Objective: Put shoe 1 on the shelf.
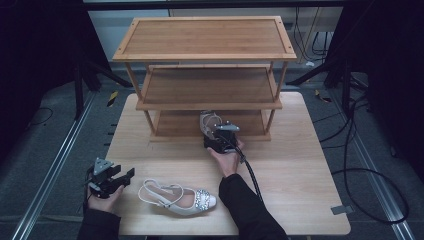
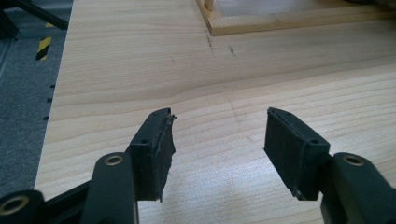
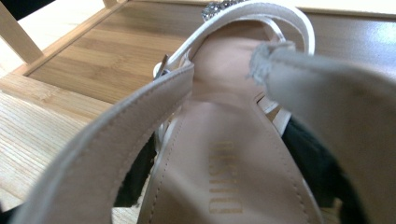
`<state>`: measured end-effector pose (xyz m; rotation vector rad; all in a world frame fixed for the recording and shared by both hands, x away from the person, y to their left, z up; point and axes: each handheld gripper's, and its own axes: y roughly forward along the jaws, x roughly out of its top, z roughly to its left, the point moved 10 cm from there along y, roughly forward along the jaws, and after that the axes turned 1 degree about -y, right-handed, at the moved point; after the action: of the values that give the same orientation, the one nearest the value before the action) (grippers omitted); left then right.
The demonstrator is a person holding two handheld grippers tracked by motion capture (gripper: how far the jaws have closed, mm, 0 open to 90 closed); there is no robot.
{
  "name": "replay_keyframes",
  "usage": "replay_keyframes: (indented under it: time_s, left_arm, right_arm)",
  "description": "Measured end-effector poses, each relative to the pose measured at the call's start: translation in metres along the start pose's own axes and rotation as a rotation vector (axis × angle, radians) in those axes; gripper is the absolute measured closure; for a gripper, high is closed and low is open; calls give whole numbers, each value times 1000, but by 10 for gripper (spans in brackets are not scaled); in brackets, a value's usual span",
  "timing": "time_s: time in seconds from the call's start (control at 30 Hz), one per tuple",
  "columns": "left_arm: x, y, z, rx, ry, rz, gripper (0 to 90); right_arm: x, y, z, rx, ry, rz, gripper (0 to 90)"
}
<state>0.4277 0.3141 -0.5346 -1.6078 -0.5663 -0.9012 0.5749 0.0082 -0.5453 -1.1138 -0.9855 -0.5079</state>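
Two white slingback sandals with jewelled toes are in play. One sandal (image 1: 178, 198) lies on its side on the table (image 1: 295, 165) near the front edge. The other sandal (image 1: 208, 121) points toe-first into the bottom shelf (image 1: 172, 125) of a bamboo rack (image 1: 205, 37). My right gripper (image 1: 215, 134) is at its heel end. In the right gripper view the insole (image 3: 224, 158) and straps are close up, with a black jaw close on each side and no clear squeeze. My left gripper (image 2: 219, 140) hovers open over bare wood, at the table's left (image 1: 125, 175).
The rack has three shelves and stands at the back of the table; its upper two shelves are bare. A cable (image 1: 252, 175) trails from the right gripper along the forearm. More cables lie on the grey floor to the right (image 1: 370, 175).
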Motion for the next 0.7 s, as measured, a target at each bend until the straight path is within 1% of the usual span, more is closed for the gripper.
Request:
replay_keyframes:
  time_s: [0.03,0.07,0.1,0.13,0.17,0.23,0.27,0.3,0.33,0.37,0.4,0.47,0.57,0.63,0.67,0.7]
  left_arm:
    - [0,0,0,0,-2,-2,407]
    - [0,0,0,0,-3,-2,407]
    - [0,0,0,0,-3,-3,406]
    - [0,0,0,0,-3,-3,406]
    - [0,0,1,0,-3,-3,405]
    - [0,-1,0,0,-4,-2,405]
    - [0,-1,0,0,-4,-2,405]
    - [1,-1,0,1,-4,-4,405]
    - [1,-1,0,1,-4,-4,405]
    - [1,-1,0,1,-2,-4,405]
    - [1,-1,0,1,-2,-4,406]
    - [1,-1,-1,1,1,-2,406]
    - [1,-1,-1,4,0,-1,409]
    - [1,-1,-1,3,1,1,411]
    - [0,-1,-1,3,1,1,413]
    - [0,-1,-1,3,1,1,414]
  right_arm:
    - [2,-1,0,3,2,-4,254]
    - [4,-5,0,1,4,-12,250]
    - [7,-8,0,-3,-7,-21,250]
    - [7,-8,0,-3,-7,-21,250]
    - [11,-15,2,8,-19,-28,237]
    - [13,-23,4,22,-40,-22,216]
    - [13,-23,4,22,-40,-22,216]
    - [10,-32,6,42,-41,-10,220]
    - [10,-32,6,42,-41,-10,220]
    - [3,-42,5,52,-44,-6,234]
    - [3,-42,5,52,-44,-6,234]
    - [-10,-50,2,55,-52,15,262]
    - [-25,-51,0,61,-70,47,316]
    - [-32,-49,-1,64,-77,62,408]
    - [-34,-48,0,72,-66,69,441]
    - [-36,-45,-1,72,-68,71,478]
